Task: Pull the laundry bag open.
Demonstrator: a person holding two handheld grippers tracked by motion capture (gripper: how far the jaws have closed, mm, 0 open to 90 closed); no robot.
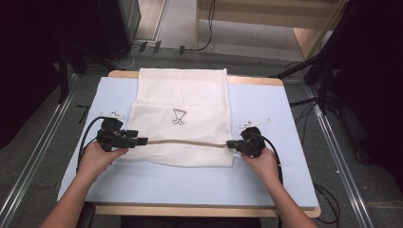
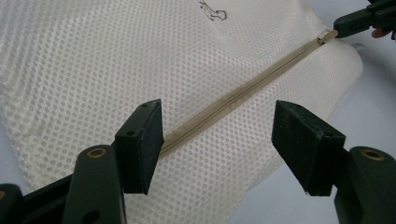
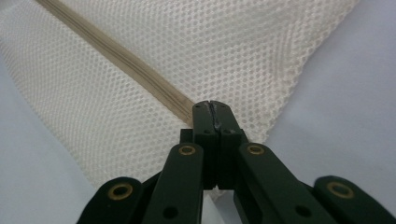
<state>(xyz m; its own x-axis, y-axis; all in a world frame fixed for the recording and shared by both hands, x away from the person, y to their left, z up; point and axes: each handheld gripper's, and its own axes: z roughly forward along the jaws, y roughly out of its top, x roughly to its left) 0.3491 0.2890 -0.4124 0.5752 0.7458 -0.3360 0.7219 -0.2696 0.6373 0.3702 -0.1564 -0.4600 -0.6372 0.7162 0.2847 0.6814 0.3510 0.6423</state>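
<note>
Right gripper view: right gripper point(image 3: 212, 106) pinches the zipper point(image 3: 116, 56) end; left gripper point(image 2: 217, 135) gapes over the mesh bag point(image 2: 93, 70).

Item count, as visible:

- Mesh bags: one, a white mesh bag point(image 1: 183, 118) lying flat.
- Zippers: one, a beige zipper point(image 1: 185, 142) across the bag.
- Printed marks: one small black drawing point(image 1: 178, 116) on the bag.
- Grippers: two, the left gripper point(image 1: 142, 141) and the right gripper point(image 1: 230, 144).
- Hands: two, one per gripper.
- Paper labels: two, a left label point(image 1: 112, 113) and a right label point(image 1: 254, 123).
- Tables: one table point(image 1: 266, 175).
</note>
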